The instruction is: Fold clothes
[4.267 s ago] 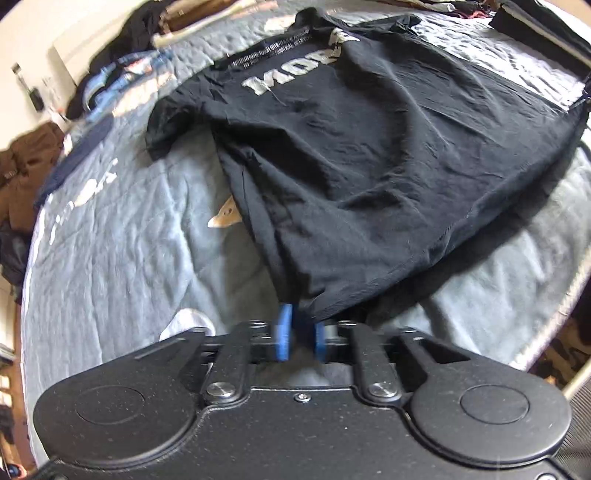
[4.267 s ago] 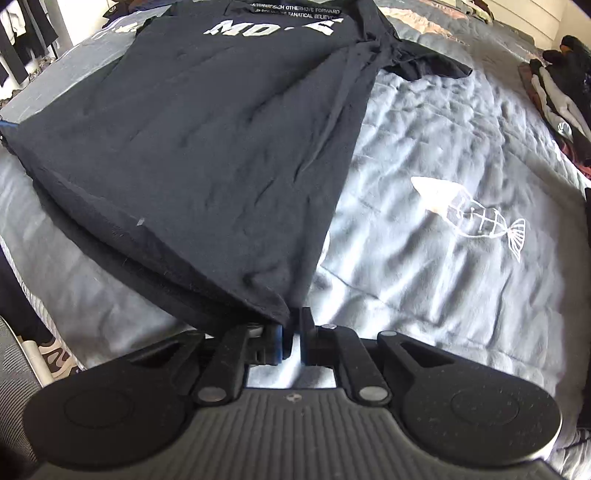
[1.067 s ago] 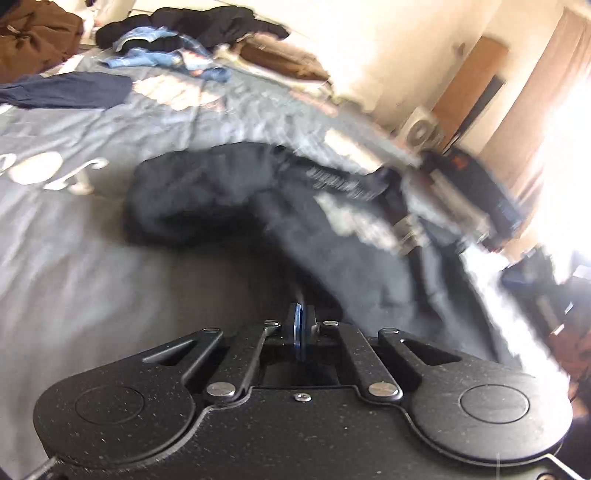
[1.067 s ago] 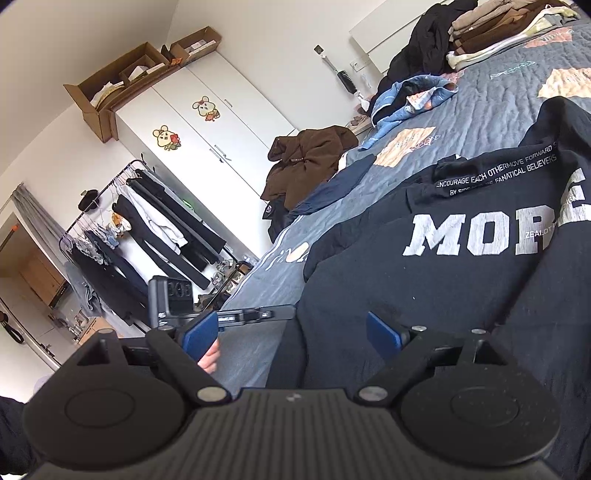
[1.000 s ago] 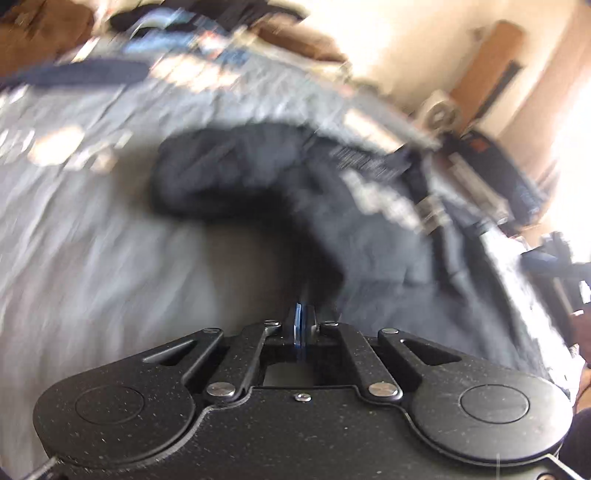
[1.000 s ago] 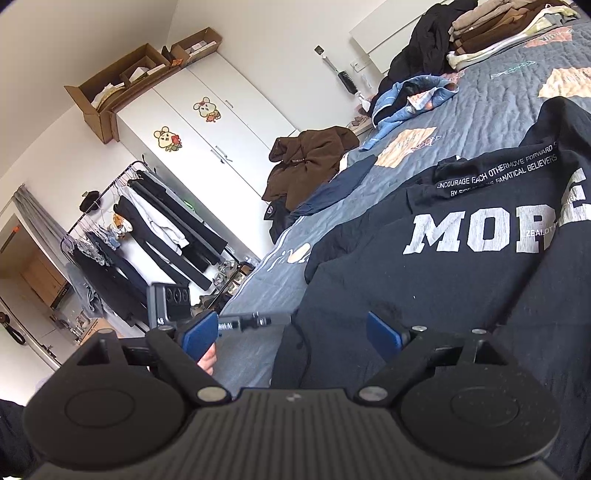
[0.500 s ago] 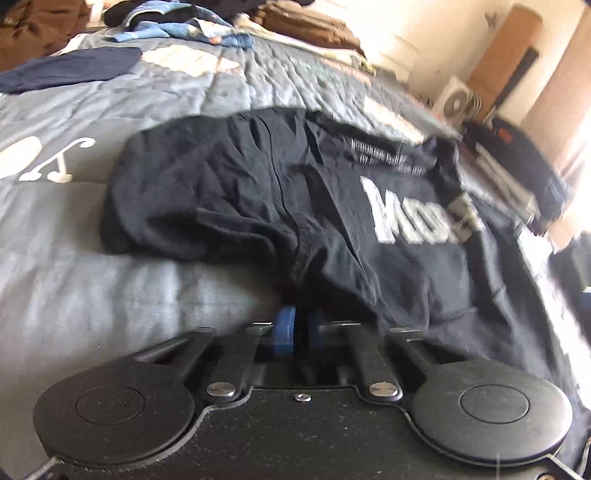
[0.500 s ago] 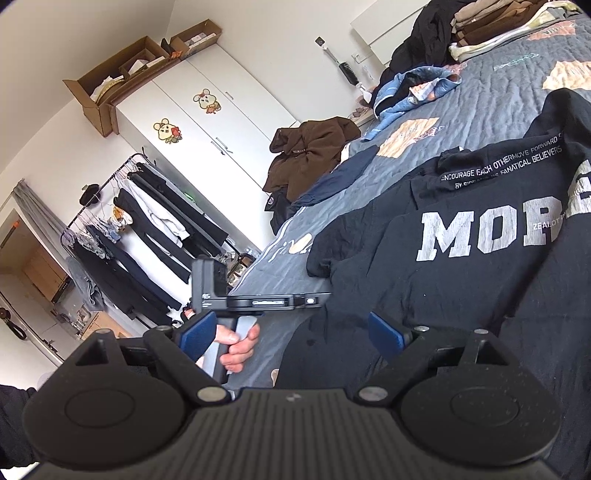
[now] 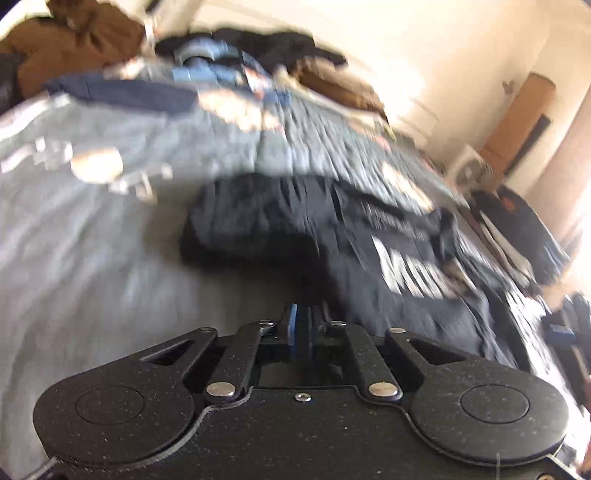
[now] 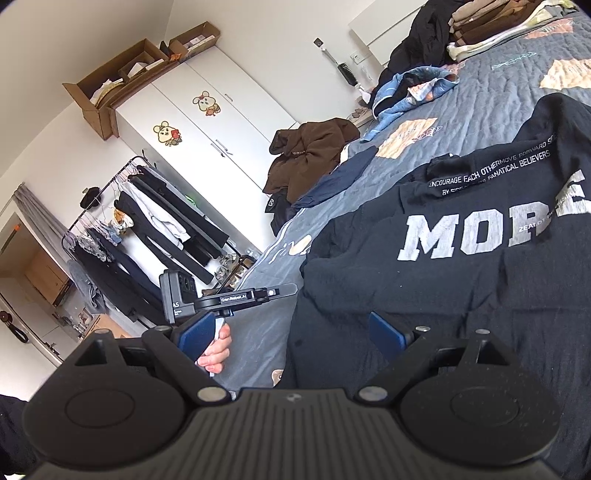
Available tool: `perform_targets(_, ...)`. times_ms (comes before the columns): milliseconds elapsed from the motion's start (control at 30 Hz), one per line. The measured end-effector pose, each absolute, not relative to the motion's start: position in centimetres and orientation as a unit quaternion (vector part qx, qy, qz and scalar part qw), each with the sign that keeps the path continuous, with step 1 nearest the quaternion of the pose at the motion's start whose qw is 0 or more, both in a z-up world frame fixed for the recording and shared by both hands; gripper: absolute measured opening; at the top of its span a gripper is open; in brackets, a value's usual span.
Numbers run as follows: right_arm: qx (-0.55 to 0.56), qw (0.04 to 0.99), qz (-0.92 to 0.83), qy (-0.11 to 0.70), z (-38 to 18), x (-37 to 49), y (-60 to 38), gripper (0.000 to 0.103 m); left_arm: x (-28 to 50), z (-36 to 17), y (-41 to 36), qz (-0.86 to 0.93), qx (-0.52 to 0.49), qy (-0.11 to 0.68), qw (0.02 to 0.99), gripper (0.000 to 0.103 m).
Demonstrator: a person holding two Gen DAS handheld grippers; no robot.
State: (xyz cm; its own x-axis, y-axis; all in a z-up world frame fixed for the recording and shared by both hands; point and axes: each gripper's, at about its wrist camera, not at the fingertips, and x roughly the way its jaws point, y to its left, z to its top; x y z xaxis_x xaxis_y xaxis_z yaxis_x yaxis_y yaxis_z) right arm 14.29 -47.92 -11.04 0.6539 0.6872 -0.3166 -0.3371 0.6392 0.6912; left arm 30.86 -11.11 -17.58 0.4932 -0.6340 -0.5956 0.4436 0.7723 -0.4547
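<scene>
A black T-shirt with a white "MORE" print lies spread on the bed; the left wrist view shows the shirt blurred. My left gripper hangs just short of the shirt's near edge, jaws opening, with a narrow gap between the blue pads. No cloth shows pressed between them, though blur hides detail. In the right wrist view a hand holds that left gripper above the quilt, beside the shirt's left edge. My right gripper hovers over the shirt, wide open and empty.
The blue-grey quilted bed also carries a brown garment, a blue garment and a pile of folded clothes at its far end. A white wardrobe and a clothes rack stand to the left.
Both grippers earlier held the shirt's hem corners. Over the last second the left pads went from shut to slightly parted, and that gripper rose beside the shirt. The right gripper stayed open and still.
</scene>
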Motion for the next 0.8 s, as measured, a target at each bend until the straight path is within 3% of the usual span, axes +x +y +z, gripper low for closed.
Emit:
perform_targets(33,0.302,0.857,0.299,0.291,-11.1,14.3,-47.9,0.09,30.2,-17.7,-11.0,-0.325,-0.115,0.407,0.846,0.028)
perform_targets(100,0.302,0.857,0.299,0.292,-11.0,14.3,-47.9,0.09,28.5,-18.0,-10.8,-0.349,-0.095,0.432,0.826,0.041)
perform_targets(233,0.306,0.855,0.3,0.292,-11.0,14.3,-47.9,0.09,24.9,-19.0,-10.8,-0.397,-0.063,0.483,0.778,0.041)
perform_targets(367,0.304,0.854,0.299,0.298,-10.8,14.4,-47.3,0.09,22.1,-20.0,-12.4,-0.4,-0.026,0.486,0.776,0.044)
perform_targets(400,0.301,0.854,0.301,0.298,-10.7,14.4,-47.1,0.09,21.8,-20.1,-12.7,-0.399,-0.027,0.483,0.779,0.042)
perform_targets(433,0.296,0.855,0.303,0.298,-10.5,14.3,-46.8,0.09,21.5,-20.3,-12.9,-0.403,-0.031,0.483,0.777,0.014)
perform_targets(467,0.292,0.856,0.306,0.297,-10.4,14.3,-46.6,0.09,21.0,-20.3,-13.0,-0.408,-0.033,0.482,0.774,0.003)
perform_targets(633,0.274,0.852,0.323,0.309,-10.1,14.3,-45.5,0.091,17.9,-17.8,-12.5,-0.456,-0.025,0.465,0.758,0.003)
perform_targets(800,0.238,0.841,0.317,0.367,-12.2,14.7,-44.5,0.091,17.7,-16.7,-8.9,-0.415,-0.08,0.454,0.785,0.005)
